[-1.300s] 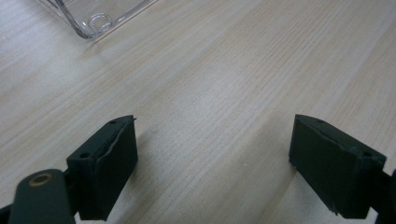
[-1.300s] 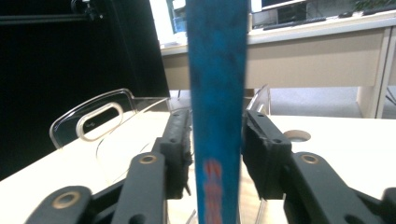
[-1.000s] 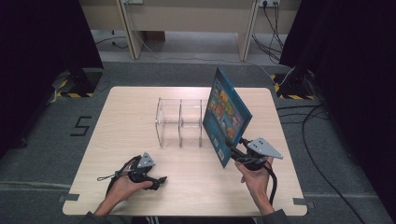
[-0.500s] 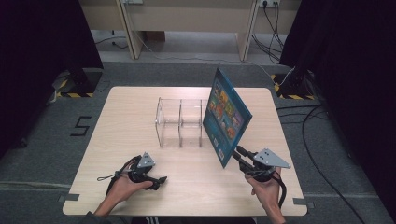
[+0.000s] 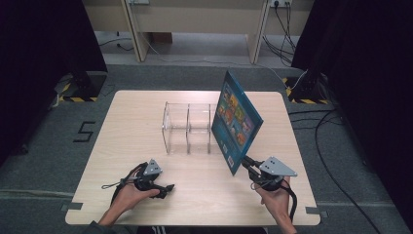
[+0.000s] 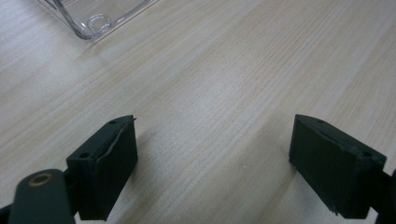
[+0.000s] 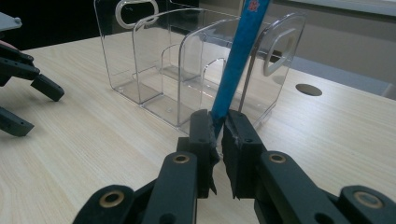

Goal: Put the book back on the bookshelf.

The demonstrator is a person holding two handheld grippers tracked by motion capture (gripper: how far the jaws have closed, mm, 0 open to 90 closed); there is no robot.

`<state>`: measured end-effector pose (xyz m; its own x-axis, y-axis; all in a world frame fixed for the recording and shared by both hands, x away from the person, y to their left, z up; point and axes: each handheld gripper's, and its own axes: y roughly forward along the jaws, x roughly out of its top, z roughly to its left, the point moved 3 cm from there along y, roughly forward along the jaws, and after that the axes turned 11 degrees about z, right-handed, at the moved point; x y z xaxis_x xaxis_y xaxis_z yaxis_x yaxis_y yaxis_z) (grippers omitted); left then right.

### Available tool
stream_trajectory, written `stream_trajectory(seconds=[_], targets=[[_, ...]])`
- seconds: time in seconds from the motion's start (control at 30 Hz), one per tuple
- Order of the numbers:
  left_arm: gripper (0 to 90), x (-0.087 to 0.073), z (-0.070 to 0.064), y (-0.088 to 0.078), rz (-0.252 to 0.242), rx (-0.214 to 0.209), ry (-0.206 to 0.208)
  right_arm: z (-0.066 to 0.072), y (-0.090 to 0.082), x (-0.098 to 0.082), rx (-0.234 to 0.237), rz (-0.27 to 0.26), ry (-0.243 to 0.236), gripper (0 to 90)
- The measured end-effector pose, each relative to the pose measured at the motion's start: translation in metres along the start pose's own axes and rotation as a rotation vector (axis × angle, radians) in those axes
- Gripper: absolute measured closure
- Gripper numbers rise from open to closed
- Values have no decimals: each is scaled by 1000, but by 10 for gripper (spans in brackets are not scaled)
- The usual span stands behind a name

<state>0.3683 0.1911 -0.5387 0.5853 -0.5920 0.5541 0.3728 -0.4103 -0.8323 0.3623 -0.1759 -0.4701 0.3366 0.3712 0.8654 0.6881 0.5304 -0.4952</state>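
high view: blue book [image 5: 237, 122] tilted up beside clear rack [image 5: 187, 127], corner pinched by right gripper [image 5: 247, 162] | left gripper view: left gripper [image 6: 212, 161] gaping over bare table [image 6: 224, 70] | right gripper view: jaws just closing, clamped on book edge

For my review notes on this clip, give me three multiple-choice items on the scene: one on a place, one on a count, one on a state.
1. Where does the blue book stand?
A. at the clear rack's right end
B. flat at the table's left edge
C. on the floor

2. How many grippers show in the high view?
A. one
B. two
C. three

3. How are the right gripper's jaws?
A. wide open
B. shut on the book's lower corner
C. shut on nothing

Key: 1 A, it leans upright beside the rack; 2 B, the left gripper and the right; 3 B, the right gripper view shows the book's edge pinched.
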Motion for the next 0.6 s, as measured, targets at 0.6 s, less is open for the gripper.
stream_trajectory(seconds=[0.6], targets=[[145,0,0,0,0,0,0,5,6,3,15,-12,12,805]])
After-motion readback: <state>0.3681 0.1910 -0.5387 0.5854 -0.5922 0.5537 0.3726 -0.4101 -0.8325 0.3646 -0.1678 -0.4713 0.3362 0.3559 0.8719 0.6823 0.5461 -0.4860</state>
